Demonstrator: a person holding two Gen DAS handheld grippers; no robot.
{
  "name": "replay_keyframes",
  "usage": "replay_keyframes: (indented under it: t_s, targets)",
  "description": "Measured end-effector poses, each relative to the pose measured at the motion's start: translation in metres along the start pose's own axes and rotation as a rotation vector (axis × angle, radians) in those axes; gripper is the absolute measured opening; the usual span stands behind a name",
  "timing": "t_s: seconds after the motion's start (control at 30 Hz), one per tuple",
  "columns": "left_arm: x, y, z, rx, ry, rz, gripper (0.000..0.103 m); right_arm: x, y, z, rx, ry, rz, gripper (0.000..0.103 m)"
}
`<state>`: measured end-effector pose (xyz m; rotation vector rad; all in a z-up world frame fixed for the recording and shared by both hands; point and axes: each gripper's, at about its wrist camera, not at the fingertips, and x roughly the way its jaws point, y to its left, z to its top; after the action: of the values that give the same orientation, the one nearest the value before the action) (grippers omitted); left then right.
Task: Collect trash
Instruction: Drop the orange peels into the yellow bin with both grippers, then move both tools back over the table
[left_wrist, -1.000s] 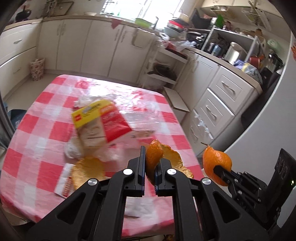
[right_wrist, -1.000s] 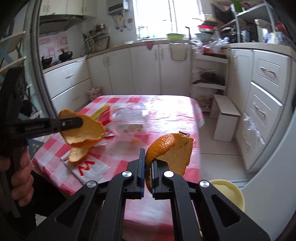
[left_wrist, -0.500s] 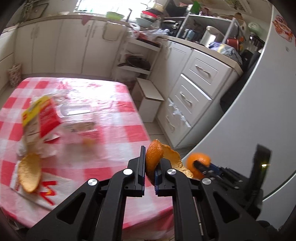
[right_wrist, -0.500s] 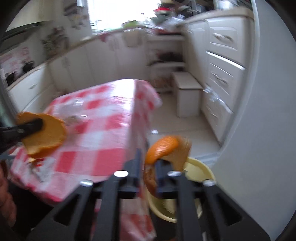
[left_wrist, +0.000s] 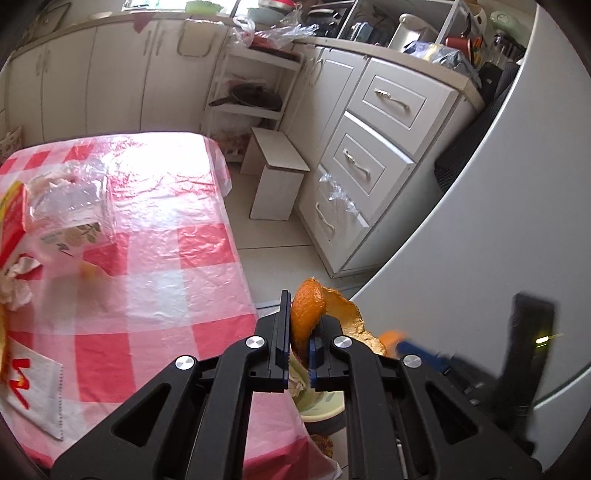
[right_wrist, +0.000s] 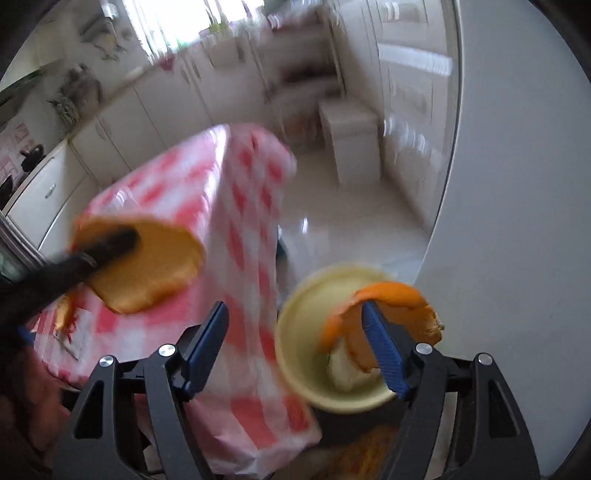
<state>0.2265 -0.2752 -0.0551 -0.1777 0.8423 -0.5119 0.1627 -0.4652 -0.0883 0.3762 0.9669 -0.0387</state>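
Note:
My left gripper (left_wrist: 299, 338) is shut on a piece of orange peel (left_wrist: 308, 314) and holds it past the table's right edge, above a pale yellow bin (left_wrist: 319, 404) on the floor. My right gripper (right_wrist: 295, 347) is open over the same bin (right_wrist: 295, 354). Its orange peel (right_wrist: 391, 299) hangs against the right finger (right_wrist: 384, 349), just above the bin's mouth. The left gripper with its peel (right_wrist: 147, 266) also shows blurred at the left of the right wrist view.
The table (left_wrist: 155, 280) has a red and white checked cloth, with a plastic-wrapped box (left_wrist: 70, 210), a red and yellow packet (left_wrist: 13, 214) and a paper wrapper (left_wrist: 33, 391) on it. A white fridge (left_wrist: 480, 236) stands right of the bin. A stool (left_wrist: 277, 181) and drawers (left_wrist: 369, 162) lie beyond.
Both grippers have swung right, off the table toward the bin on the floor. My right gripper has opened and its peel now hangs loose over the bin.

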Motion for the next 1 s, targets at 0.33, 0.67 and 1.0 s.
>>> replay_keyframes:
  t_s: [0.33,0.67,1.0]
  targets:
    - [0.023,-0.008,-0.002,0.014,0.032,0.018,0.007,-0.06,0.008,0.004,-0.036,-0.21,-0.062,0.072]
    - [0.063,-0.036,0.0,0.096,0.125,-0.044,0.05,-0.086,0.006,0.009,-0.019,-0.334,-0.083,0.072]
    - [-0.002,0.016,0.02,-0.029,0.027,0.071,0.068,-0.098,0.062,0.011,-0.146,-0.37,0.037,0.078]
